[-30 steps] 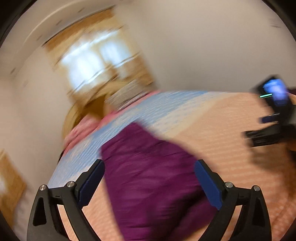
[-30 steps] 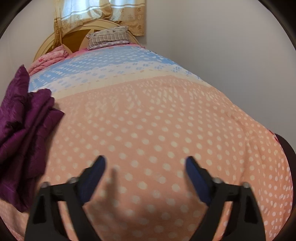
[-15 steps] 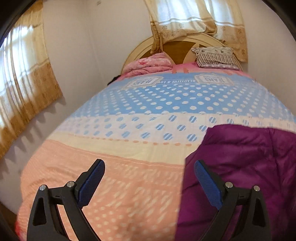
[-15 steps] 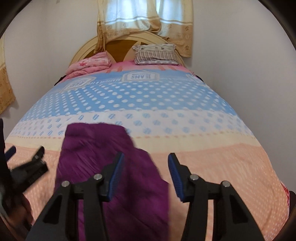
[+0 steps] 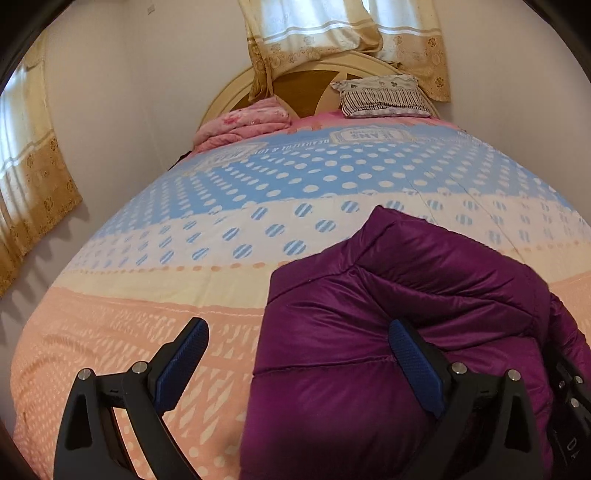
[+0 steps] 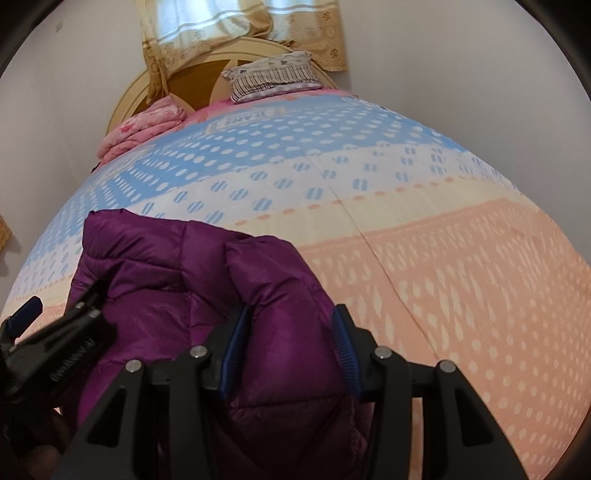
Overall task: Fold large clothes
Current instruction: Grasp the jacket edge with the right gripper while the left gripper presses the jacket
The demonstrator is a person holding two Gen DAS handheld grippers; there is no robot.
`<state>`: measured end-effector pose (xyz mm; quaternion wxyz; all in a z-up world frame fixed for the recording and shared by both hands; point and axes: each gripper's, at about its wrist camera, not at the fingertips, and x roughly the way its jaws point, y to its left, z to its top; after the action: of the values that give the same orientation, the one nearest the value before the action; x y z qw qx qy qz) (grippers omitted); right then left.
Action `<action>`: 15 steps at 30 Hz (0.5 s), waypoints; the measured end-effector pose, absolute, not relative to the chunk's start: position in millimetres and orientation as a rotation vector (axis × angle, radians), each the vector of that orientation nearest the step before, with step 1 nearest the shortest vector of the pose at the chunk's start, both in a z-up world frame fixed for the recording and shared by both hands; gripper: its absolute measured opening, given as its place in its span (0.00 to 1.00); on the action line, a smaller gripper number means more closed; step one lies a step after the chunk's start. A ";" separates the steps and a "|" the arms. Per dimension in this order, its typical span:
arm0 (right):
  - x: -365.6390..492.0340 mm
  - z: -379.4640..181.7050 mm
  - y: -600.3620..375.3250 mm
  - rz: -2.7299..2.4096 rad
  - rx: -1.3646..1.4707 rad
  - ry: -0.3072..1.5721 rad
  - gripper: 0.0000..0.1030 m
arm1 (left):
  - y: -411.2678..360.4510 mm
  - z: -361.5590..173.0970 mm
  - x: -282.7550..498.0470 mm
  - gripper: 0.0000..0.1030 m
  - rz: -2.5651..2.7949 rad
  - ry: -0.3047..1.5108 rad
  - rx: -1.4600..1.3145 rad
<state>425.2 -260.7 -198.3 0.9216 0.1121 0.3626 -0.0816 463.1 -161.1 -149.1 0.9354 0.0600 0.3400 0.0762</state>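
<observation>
The right tongs (image 6: 288, 350) are closing around a fold of the shiny purple quilted jacket (image 6: 192, 280) to lift it; the left tongs (image 5: 295, 369), spread, straddle its edge on the dotted bed (image 5: 147, 325).

We count one purple puffer jacket (image 5: 388, 314), bunched in a single heap on one bed (image 5: 147, 314). The bed carries one cover in three colour bands: blue, cream and peach. At the headboard (image 5: 236, 92) end we count one striped pillow (image 5: 382, 96) and one folded pink blanket (image 5: 243, 123). We see two curtained windows: one behind the headboard (image 5: 332, 29) and one on the side wall (image 5: 26, 155). We count two claws: the left claw (image 5: 297, 363), two blue pads, and the right claw (image 6: 290, 341), likewise two pads, closing with one jacket fold between them.
</observation>
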 end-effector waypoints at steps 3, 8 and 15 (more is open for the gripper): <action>426.5 -202.1 -258.3 -0.170 0.218 0.740 0.47 | -155.0 -155.3 466.5 0.98 0.147 0.715 0.084; 427.6 -209.9 -256.7 -0.179 0.204 0.733 0.48 | -153.6 -162.7 467.1 0.99 0.135 0.726 0.070; 429.9 -217.2 -258.5 -0.185 0.201 0.749 0.49 | -155.8 -169.3 468.2 0.99 0.129 0.740 0.083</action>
<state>429.9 -258.5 -217.2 0.9216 0.0980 0.3648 -0.0899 468.2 -155.8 -169.3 0.9295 0.0403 0.3612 0.0629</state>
